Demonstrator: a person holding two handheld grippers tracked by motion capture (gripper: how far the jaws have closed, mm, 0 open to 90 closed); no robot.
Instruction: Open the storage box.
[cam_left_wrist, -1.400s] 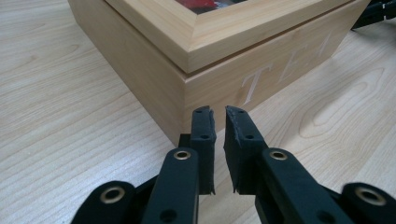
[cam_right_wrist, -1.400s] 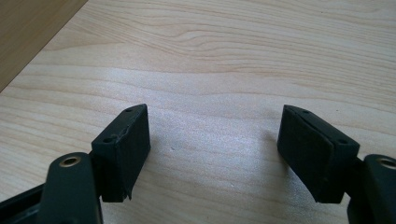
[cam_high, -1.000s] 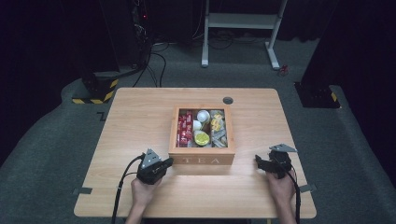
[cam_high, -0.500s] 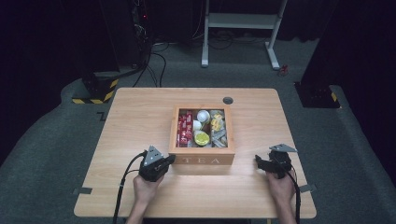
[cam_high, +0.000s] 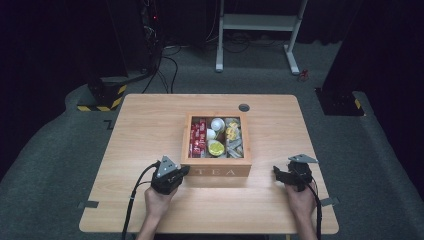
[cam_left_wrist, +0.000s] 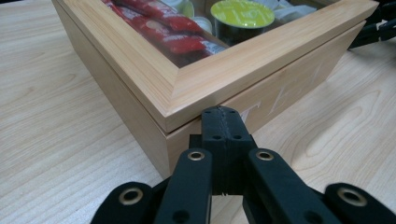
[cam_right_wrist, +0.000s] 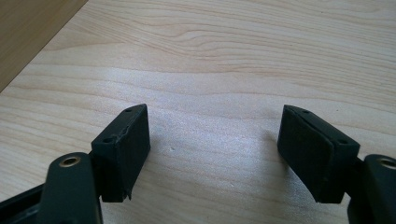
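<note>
**Shut left gripper at the tea box corner, right gripper spread beside it**

A wooden box (cam_high: 216, 171) marked TEA sits at the middle of the table (cam_high: 140, 125), its lid down. Through the lid's window show red packets (cam_high: 198, 137) at 9 o'clock, a yellow-topped pod (cam_high: 216, 147) at 6 o'clock, white pods (cam_high: 217, 124) at 12 o'clock and pale sachets (cam_high: 232, 137) at 3 o'clock.

The left gripper (cam_high: 181, 171) lies at 7 o'clock of the box, held in the left hand (cam_high: 159, 201), and points toward 2 o'clock at the box's near left corner. Its jaws are pressed together with nothing between them. In the left gripper view the closed tips (cam_left_wrist: 223, 122) sit right at that corner, just under the edge of the lid (cam_left_wrist: 140, 56), at the seam where the lid meets the base; whether they touch the wood I cannot tell. The same view shows the red packets (cam_left_wrist: 173, 35) and the yellow pod (cam_left_wrist: 242, 14) under the window.

The right gripper (cam_high: 276, 173) is at 4 o'clock of the box, near its near right corner but apart from it, held in the right hand (cam_high: 300, 197) and pointing toward 9 o'clock. Its jaws stand spread, with bare table (cam_right_wrist: 215, 135) between them in the right gripper view. A strip of the box (cam_right_wrist: 28, 32) shows at 10 o'clock in that view.

A small dark round cap (cam_high: 244, 107) is set in the table at 12 o'clock, beyond the box.
</note>
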